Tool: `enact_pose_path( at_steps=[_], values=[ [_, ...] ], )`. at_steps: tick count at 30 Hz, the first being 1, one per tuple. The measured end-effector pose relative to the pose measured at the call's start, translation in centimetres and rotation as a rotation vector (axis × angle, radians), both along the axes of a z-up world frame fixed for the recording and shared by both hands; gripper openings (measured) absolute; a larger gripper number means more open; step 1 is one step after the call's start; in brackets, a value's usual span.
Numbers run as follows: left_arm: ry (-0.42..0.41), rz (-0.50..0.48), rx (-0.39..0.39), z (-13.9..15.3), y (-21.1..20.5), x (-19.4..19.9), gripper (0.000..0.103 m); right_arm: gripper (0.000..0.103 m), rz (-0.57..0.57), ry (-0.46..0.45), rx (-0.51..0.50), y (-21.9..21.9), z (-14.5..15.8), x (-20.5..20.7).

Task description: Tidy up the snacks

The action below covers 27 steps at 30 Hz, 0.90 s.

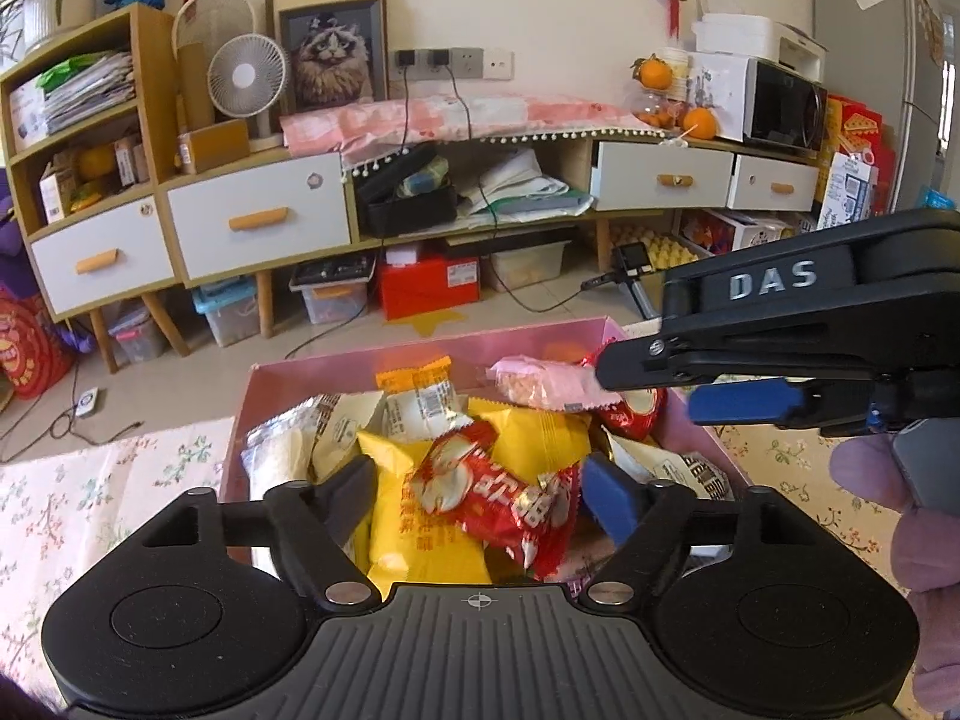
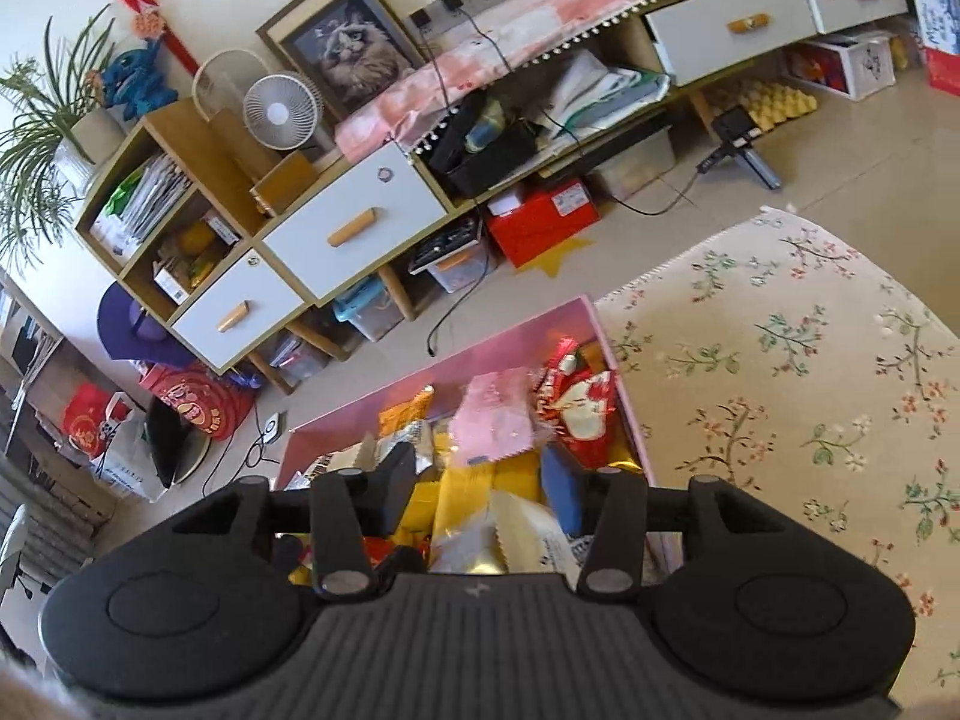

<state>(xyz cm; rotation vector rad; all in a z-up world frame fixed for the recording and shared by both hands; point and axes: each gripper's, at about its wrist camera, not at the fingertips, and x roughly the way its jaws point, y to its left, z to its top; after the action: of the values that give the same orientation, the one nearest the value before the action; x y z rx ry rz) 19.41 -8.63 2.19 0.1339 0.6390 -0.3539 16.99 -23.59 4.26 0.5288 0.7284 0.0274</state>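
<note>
A pink box point(image 1: 420, 348) holds several snack packets: yellow ones, cream ones, red ones. In the left wrist view my left gripper point(image 1: 480, 492) is open just above the box, with a red packet point(image 1: 510, 498) lying between its fingers. My right gripper point(image 1: 648, 384) reaches in from the right, open, beside a pink packet point(image 1: 534, 387) at the box's far side. In the right wrist view my right gripper point(image 2: 480, 483) is open over the box point(image 2: 480, 336), and the pink packet point(image 2: 495, 420) lies loose just beyond its fingertips.
The box stands on a floral tablecloth point(image 2: 780, 372). Beyond the table's far edge is tiled floor with cables, a low cabinet point(image 1: 258, 222) with white drawers, storage bins and a red box point(image 1: 429, 285).
</note>
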Motion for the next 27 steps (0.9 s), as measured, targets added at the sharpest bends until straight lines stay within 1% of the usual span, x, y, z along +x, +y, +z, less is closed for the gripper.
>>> enact_pose_path(
  at_steps=[3,4,6,9,11,13,16,18,20,23,26,27],
  values=[
    [0.009,0.01,0.008,0.5,0.4,-0.8,0.082,0.056,-0.001,0.002,-0.013,0.0,0.4,-0.9],
    [0.013,0.01,0.01,0.6,0.5,-1.3,0.084,0.057,0.002,0.002,-0.023,0.1,0.6,-1.2],
    [0.017,0.015,0.02,1.0,0.8,-2.2,0.088,0.061,0.007,0.004,-0.042,0.1,0.9,-1.8],
    [0.038,0.041,0.062,1.3,1.5,-3.5,0.091,0.067,0.007,0.006,-0.064,0.0,1.3,-2.9],
    [0.055,0.061,0.06,1.5,2.1,-4.3,0.094,0.071,0.009,0.012,-0.064,-0.2,1.4,-3.7],
    [0.072,0.087,0.048,1.8,3.0,-5.1,0.096,0.072,0.011,0.021,-0.078,-0.2,1.6,-4.4],
    [0.09,0.114,0.052,2.3,3.9,-6.3,0.097,0.078,0.019,0.031,-0.127,0.1,1.9,-5.4],
    [0.091,0.131,0.06,2.8,4.4,-7.1,0.098,0.084,0.027,0.033,-0.164,0.5,2.3,-6.1],
    [0.1,0.147,0.053,3.2,4.9,-8.0,0.1,0.088,0.034,0.036,-0.186,0.7,2.5,-6.8],
    [0.114,0.171,0.045,3.6,5.6,-9.3,0.1,0.092,0.035,0.052,-0.207,0.8,2.7,-7.8],
    [0.129,0.21,0.053,3.7,6.0,-10.5,0.1,0.097,0.041,0.072,-0.238,1.1,2.6,-8.9],
    [0.139,0.225,0.054,3.7,6.2,-10.8,0.1,0.097,0.047,0.082,-0.25,1.2,2.6,-9.2]
  ],
)
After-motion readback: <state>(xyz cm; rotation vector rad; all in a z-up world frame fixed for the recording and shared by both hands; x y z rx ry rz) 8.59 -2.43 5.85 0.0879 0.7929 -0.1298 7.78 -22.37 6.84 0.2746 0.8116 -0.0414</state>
